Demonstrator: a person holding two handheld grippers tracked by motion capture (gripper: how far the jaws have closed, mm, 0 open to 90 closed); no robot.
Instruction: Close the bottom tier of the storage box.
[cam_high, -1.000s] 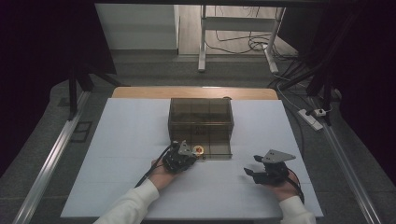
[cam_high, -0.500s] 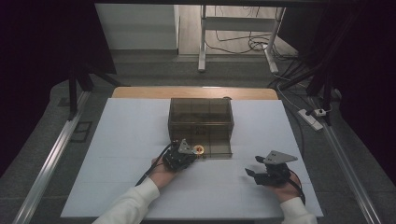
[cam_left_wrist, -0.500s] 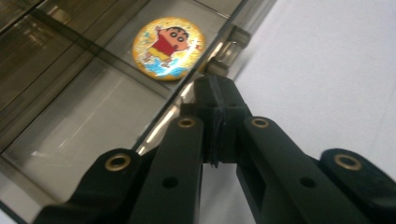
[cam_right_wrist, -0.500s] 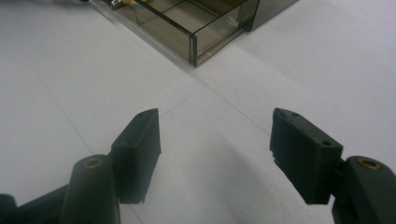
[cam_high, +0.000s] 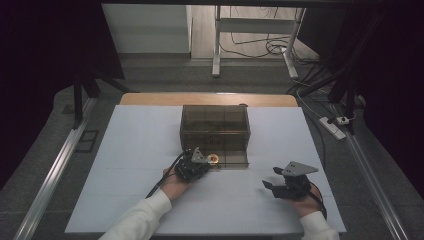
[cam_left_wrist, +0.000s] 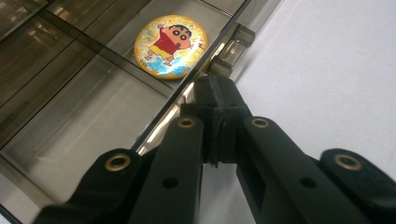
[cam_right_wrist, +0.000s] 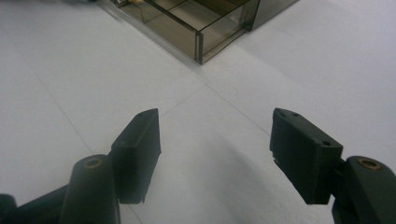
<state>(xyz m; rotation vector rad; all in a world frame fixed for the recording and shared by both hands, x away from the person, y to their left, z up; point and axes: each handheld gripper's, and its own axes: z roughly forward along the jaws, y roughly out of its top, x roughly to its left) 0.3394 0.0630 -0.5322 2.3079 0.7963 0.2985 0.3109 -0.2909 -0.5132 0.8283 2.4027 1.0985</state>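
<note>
Lying face-up in a near compartment of the smoked-plastic organiser box, the round cartoon badge looks already delivered: its glittery, glossy disc rests flat on the translucent floor, just inside the front wall and close to the small moulded latch. I hold my left gripper with its matte black jaws fully pressed together and empty, tips at the box's front rim just short of the badge; from the high view it sits at the box's near edge. I judge the placing done and the remaining work to be backing off, or perhaps closing the box, though I see no lid. My right gripper waits well apart over the bare white, faintly creased table cover, its blocky jaws partly spread and holding nothing. The box is rectangular, thin-walled, split by straight dividers into compartments whose contents, beyond the badge, I cannot make out.
</note>
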